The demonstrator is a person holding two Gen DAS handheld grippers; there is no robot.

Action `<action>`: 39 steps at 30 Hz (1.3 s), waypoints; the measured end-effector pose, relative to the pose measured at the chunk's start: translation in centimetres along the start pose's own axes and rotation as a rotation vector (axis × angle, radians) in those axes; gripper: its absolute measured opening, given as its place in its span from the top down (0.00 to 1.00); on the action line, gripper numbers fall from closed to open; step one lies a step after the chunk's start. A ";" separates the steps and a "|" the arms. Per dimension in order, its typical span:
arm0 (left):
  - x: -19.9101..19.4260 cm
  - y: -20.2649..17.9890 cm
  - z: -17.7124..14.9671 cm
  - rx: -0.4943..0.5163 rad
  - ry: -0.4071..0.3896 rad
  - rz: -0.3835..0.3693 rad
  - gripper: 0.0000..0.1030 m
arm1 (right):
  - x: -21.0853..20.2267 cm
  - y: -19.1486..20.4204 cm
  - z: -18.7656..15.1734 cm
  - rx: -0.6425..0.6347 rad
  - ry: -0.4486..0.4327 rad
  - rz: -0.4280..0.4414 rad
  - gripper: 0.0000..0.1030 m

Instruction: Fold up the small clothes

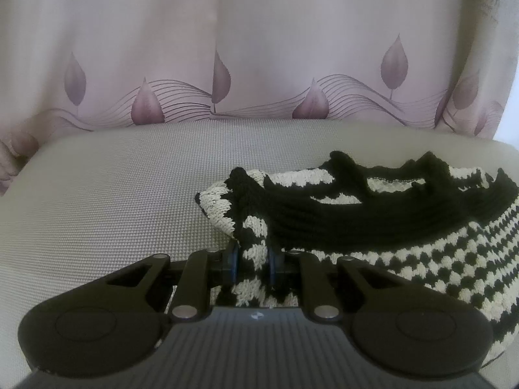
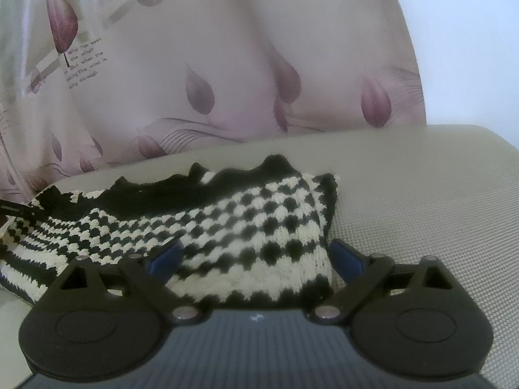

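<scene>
A small black-and-cream checked knit garment [image 1: 405, 253] lies rumpled on a grey mesh cushion [image 1: 113, 194], its black ribbed trim folded over on top. My left gripper [image 1: 253, 264] is shut on the garment's near left corner, a fold of knit pinched between the blue pads. In the right wrist view the same garment [image 2: 246, 227] spreads to the left across the cushion [image 2: 421, 194]. My right gripper [image 2: 254, 256] stands open, its blue pads wide apart on either side of the garment's near right corner. The left pad overlaps the knit and the right pad sits just off its edge.
A pink curtain [image 1: 259, 48] with leaf prints hangs right behind the cushion's far edge and also fills the back [image 2: 227, 64] of the right wrist view. A white wall [image 2: 470, 48] shows at the right. A dark bar [image 2: 16, 209] pokes in over the garment's far left end.
</scene>
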State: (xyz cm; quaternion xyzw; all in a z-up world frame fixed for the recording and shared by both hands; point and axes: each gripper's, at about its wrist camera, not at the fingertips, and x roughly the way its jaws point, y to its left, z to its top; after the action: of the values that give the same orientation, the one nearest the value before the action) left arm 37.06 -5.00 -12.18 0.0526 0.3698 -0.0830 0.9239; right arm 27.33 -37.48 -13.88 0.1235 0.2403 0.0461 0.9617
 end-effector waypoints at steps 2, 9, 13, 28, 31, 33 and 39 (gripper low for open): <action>0.0 0.0 0.1 0.002 0.005 0.005 0.84 | -0.1 -0.1 0.0 0.007 -0.003 0.009 0.06; -0.3 -0.5 0.6 -0.011 0.011 0.016 0.84 | -1.2 -0.9 -0.1 0.050 -0.061 0.064 0.06; -1.0 -1.1 1.1 -0.007 0.008 0.019 0.84 | -2.1 -1.4 -0.2 0.075 -0.109 0.101 0.06; -3.5 -4.2 4.1 -0.128 0.059 -0.038 0.85 | -3.4 -2.1 -0.5 0.110 -0.162 0.177 0.06; -3.9 -5.2 4.4 -0.160 0.078 -0.052 0.85 | -3.6 -2.4 -0.5 0.128 -0.175 0.191 0.06; -4.1 -6.1 4.6 -0.173 0.089 -0.063 0.86 | -3.9 -2.6 -0.6 0.140 -0.184 0.196 0.06; -4.8 -9.0 4.1 -0.217 0.112 -0.170 0.86 | -4.1 -3.3 -0.6 0.180 -0.189 0.219 0.06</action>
State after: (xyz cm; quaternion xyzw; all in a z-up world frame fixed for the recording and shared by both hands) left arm 34.67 -13.87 -6.24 -0.0746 0.4308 -0.1175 0.8917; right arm 23.56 -41.16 -13.41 0.2382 0.1369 0.1173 0.9543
